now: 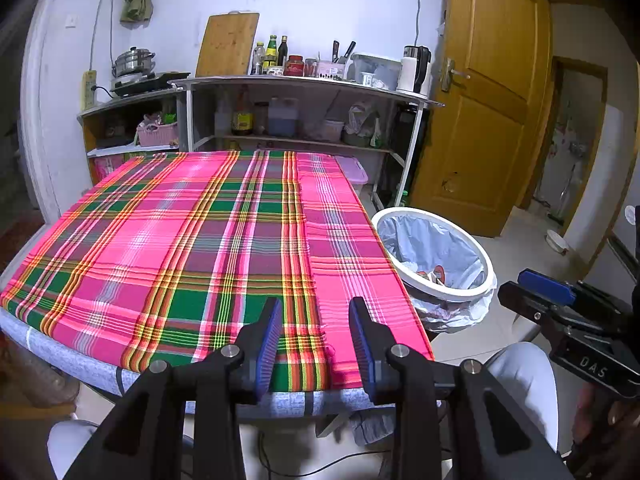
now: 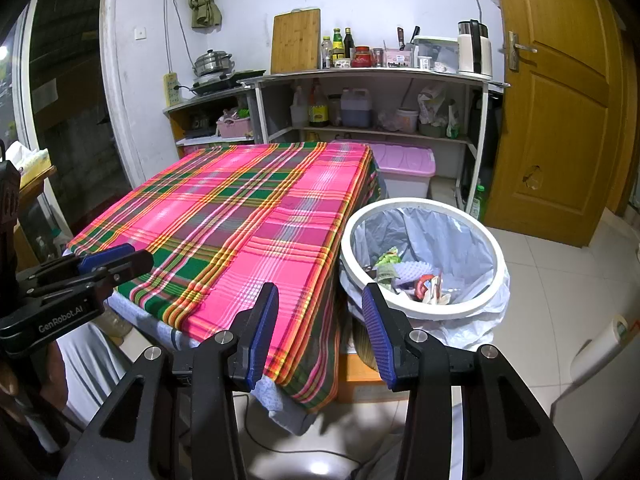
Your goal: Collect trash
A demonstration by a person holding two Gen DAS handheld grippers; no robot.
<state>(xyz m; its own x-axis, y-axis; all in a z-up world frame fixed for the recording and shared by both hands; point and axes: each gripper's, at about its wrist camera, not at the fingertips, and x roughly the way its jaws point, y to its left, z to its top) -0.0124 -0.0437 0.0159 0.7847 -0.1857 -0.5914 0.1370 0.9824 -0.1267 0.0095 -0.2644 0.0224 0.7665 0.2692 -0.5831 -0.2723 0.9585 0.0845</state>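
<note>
Trash (image 2: pixel 416 280) all in bin (image 2: pixel 496 256), table (image 1: pixel 180 232) bare, both claws (image 1: pixel 314 340) (image 2: pixel 320 328) open w/ nothing held; prob. done.

- A small home kitchen, lived in and a bit crowded.
- A steel pot (image 2: pixel 213 61) sits on a cooktop (image 2: pixel 224 79) against the white wall.
- A cutting board (image 2: pixel 296 41) leans by sauce bottles (image 2: pixel 339 45), a jar, knives and an electric kettle (image 2: pixel 474 47) on a shelf unit (image 2: pixel 372 74).
- Oil jugs and bags fill the lower shelf.
- A plaid cloth (image 1: pixel 180 240) covers the counter.
- A lined trash bin (image 2: pixel 424 256) stands on the tiled floor (image 2: pixel 560 280) by a wooden door (image 2: pixel 560 92).
</note>
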